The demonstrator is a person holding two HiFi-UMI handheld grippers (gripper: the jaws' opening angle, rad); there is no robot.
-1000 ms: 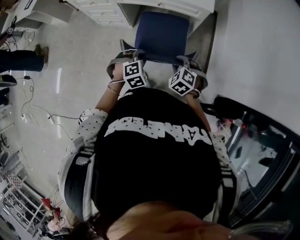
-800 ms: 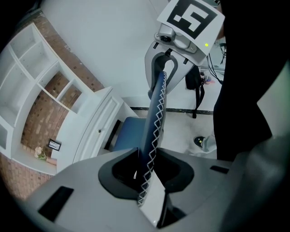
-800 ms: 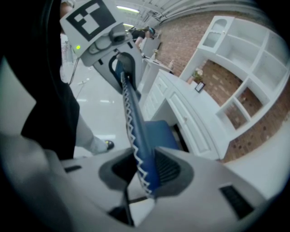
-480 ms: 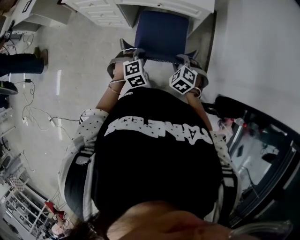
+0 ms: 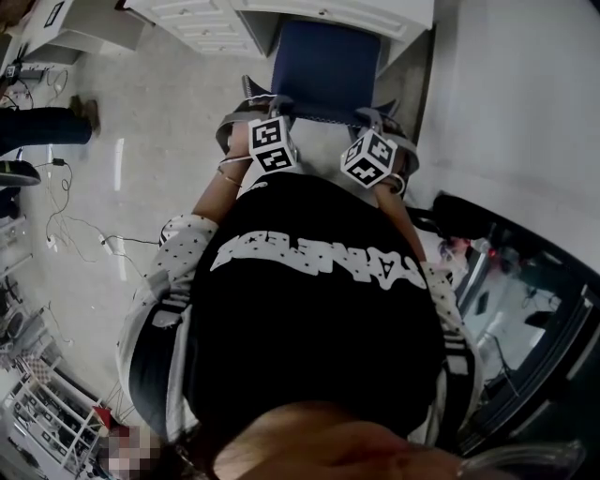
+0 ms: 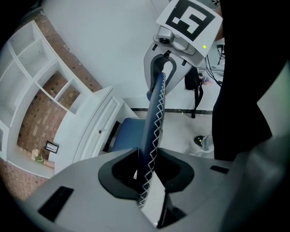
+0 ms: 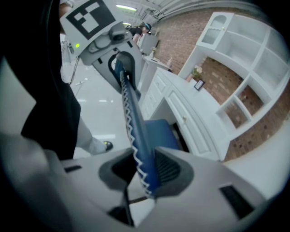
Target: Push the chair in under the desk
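The chair has a blue seat (image 5: 324, 64) whose far part lies under the white desk (image 5: 337, 9). Its dark blue backrest (image 5: 321, 116), edged with white zigzag stitching, runs between my two grippers. My left gripper (image 5: 265, 111) is shut on the backrest's left end; in the left gripper view the backrest (image 6: 153, 127) passes between the pads of that gripper (image 6: 146, 170). My right gripper (image 5: 373, 122) is shut on the right end, and the right gripper view shows the backrest (image 7: 133, 122) pinched in that gripper (image 7: 146, 173). The seat (image 7: 161, 134) points at the desk (image 7: 192, 120).
White drawers (image 5: 202, 28) stand left of the chair's gap. A white wall (image 5: 516, 94) is on the right, with dark equipment (image 5: 511, 291) below it. Another person's legs (image 5: 42, 127) and floor cables (image 5: 84, 234) lie to the left. White shelves on brick (image 7: 235, 81) rise behind the desk.
Both grippers and the chair have shifted slightly forward, towards the desk. The grips on the backrest are unchanged.
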